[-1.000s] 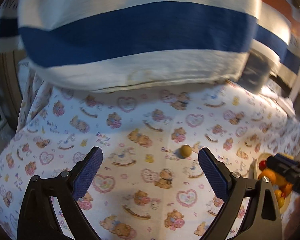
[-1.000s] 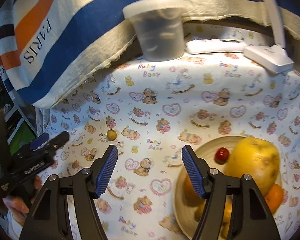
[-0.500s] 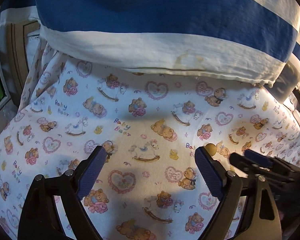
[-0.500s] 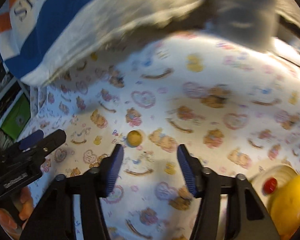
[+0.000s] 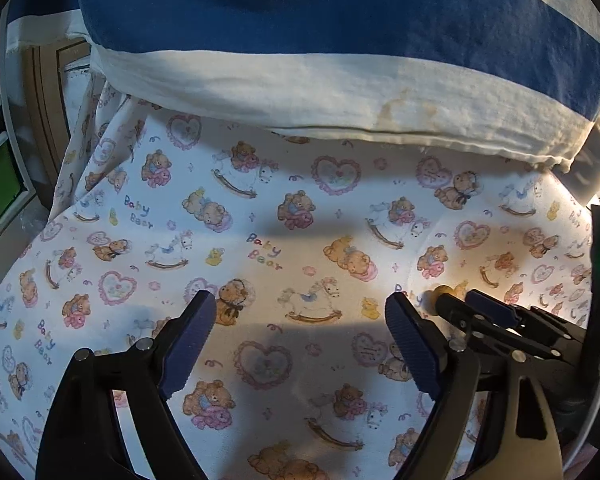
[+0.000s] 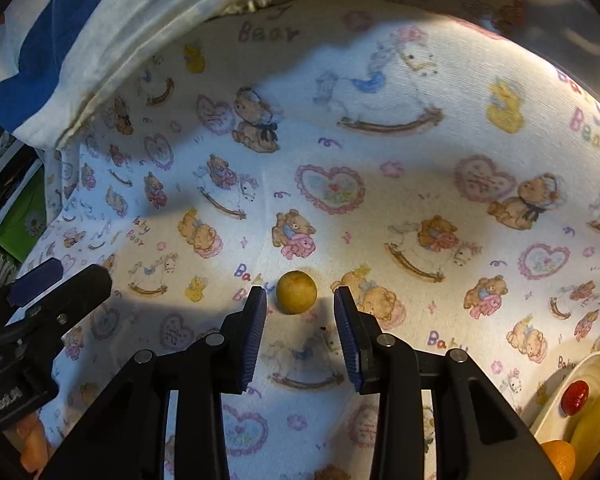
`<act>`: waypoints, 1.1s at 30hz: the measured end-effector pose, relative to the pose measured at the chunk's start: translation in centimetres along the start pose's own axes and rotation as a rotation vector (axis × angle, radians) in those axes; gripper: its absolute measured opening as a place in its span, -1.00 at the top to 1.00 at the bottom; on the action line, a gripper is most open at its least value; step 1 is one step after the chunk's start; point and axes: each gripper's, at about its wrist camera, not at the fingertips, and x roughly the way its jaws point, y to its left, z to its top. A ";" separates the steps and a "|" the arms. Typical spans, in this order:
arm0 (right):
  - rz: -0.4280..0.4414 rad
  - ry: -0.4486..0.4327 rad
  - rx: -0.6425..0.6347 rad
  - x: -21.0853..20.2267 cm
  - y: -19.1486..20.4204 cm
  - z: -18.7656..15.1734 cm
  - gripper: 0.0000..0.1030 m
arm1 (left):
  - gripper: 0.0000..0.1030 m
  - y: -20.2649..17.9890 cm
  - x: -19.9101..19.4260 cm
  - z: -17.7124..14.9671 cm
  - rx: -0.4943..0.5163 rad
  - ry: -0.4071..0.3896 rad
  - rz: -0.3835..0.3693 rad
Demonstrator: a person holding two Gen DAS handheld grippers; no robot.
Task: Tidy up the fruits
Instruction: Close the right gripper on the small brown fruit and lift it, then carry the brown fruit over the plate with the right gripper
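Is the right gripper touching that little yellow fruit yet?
Apart. The right wrist view shows the fruit just beyond the right gripper, cloth showing beside each closing pad.

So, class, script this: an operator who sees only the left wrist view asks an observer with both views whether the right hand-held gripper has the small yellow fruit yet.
Operator: In my view the right hand-held gripper hides most of the small yellow fruit. Is it gripped?
Observer: Not yet. The right wrist view shows the fruit between the fingertips with both pads clear of it. The jaws have just been closing.
Operator: Where would it go next?
Observer: Probably the plate at the lower right of the right wrist view. It already holds a red fruit.
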 end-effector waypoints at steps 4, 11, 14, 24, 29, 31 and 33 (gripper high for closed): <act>-0.024 0.011 0.032 0.7 0.1 0.1 0.35 | -0.65 -0.2 -0.3 0.0 0.014 -0.010 0.011; -0.038 -0.065 0.002 -1.3 0.0 -1.1 0.58 | -0.65 -0.7 -1.1 0.1 0.024 -0.019 -0.011; -0.050 -0.097 -0.006 -3.6 -0.5 -2.3 0.58 | -0.65 -1.6 -2.2 0.0 0.052 -0.044 -0.032; -0.158 -0.242 -0.024 -11.6 -2.9 -7.0 0.58 | -0.65 -6.5 -5.2 -2.3 0.208 -0.104 -0.119; -0.118 -0.269 0.036 -15.0 -5.6 -9.9 0.58 | -0.64 -8.7 -7.1 -3.3 0.291 -0.137 -0.173; -0.123 -0.286 0.043 -16.2 -6.6 -11.1 0.58 | -0.64 -9.2 -7.9 -3.7 0.304 -0.150 -0.200; -0.123 -0.302 0.060 -17.4 -7.6 -12.2 0.58 | -0.64 -9.8 -8.6 -4.2 0.323 -0.170 -0.225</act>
